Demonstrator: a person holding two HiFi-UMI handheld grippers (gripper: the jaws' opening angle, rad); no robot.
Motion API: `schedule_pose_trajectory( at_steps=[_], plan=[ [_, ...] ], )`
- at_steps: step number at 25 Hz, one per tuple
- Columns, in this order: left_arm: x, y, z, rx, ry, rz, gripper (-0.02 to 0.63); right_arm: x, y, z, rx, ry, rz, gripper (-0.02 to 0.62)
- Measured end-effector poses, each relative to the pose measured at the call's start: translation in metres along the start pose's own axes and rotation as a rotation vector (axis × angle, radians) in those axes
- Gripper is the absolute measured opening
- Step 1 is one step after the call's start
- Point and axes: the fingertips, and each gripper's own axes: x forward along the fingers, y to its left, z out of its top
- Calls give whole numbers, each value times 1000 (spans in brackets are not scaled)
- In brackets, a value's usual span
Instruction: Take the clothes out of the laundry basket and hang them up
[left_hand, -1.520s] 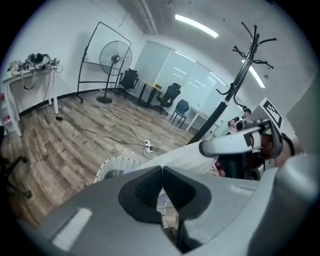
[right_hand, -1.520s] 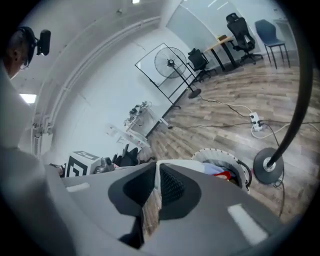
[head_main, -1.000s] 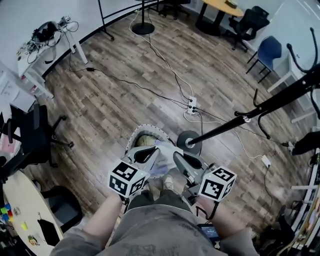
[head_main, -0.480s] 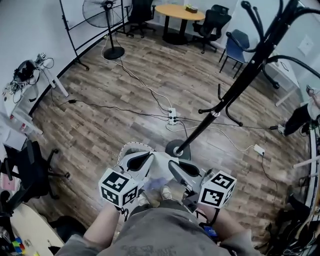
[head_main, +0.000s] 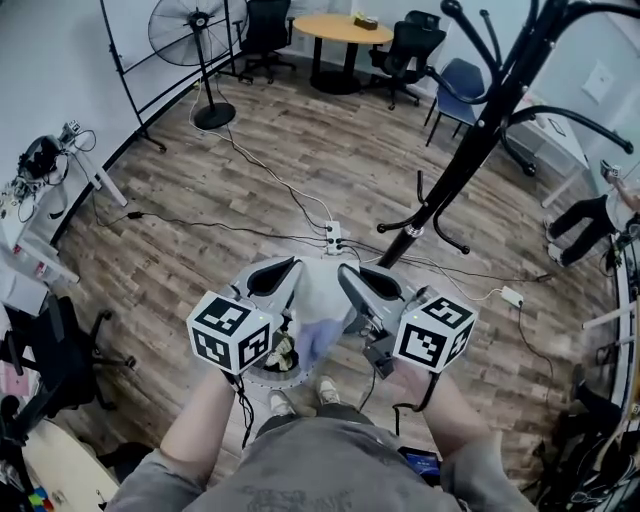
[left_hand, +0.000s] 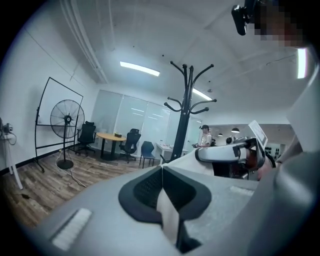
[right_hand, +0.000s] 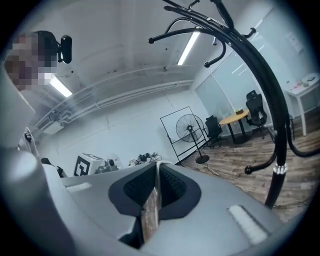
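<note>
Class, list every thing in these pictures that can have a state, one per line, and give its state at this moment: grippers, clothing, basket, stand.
Left gripper: shut on the pale white garment.
Right gripper: shut on the same garment.
Pale white garment: held up between both grippers, over the basket.
White laundry basket: on the wooden floor, more clothes inside.
Black coat stand: upright, visible hooks bare.

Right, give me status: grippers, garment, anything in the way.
Both shut on the garment: left gripper, right gripper. It hangs between them, above the basket. Nothing between it and the coat rack ahead.
</note>
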Motion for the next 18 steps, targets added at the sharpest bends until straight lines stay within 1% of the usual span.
schedule_pose_trajectory(
  at_steps=[9, 14, 18],
  plan=[
    [67, 41, 78, 86, -79, 38, 6, 37, -61, 86, -92, -92, -93, 37],
    [109, 56, 114, 144, -89, 44, 6, 48, -100, 123, -125, -134, -162, 37],
    [144, 61, 136, 170, -93, 47, 6, 50, -128, 143, -186, -149, -219, 37]
  ],
)
